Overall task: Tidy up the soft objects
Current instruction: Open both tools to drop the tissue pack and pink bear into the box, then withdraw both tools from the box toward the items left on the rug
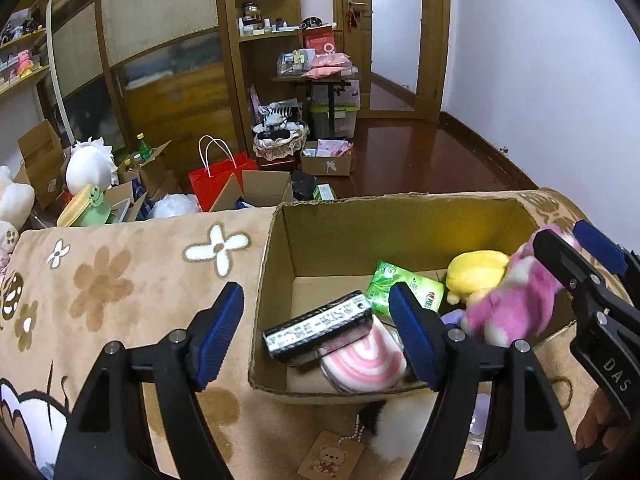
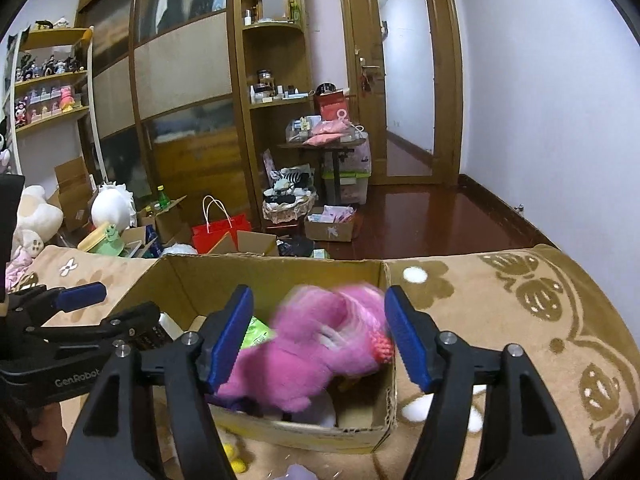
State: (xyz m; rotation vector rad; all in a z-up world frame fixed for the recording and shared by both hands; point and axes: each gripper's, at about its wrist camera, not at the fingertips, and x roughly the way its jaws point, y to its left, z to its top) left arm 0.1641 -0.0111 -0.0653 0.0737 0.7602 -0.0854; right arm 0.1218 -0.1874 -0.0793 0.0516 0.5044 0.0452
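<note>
we are dropping the pink plush [image 2: 316, 344] into the cardboard box [image 2: 280, 276] at frame centre; both the right gripper [image 2: 320, 336] and left gripper [image 1: 316, 336] are spread, gripping nothing. next we reach for another soft toy.

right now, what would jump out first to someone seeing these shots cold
The blurred pink plush toy stands out first, over the open cardboard box between the wide-apart blue pads of the right gripper. In the box lie a yellow plush, a green tissue pack and a pink-and-white striped item. The box sits on a beige flower-patterned blanket, with a cluttered floor behind.
</note>
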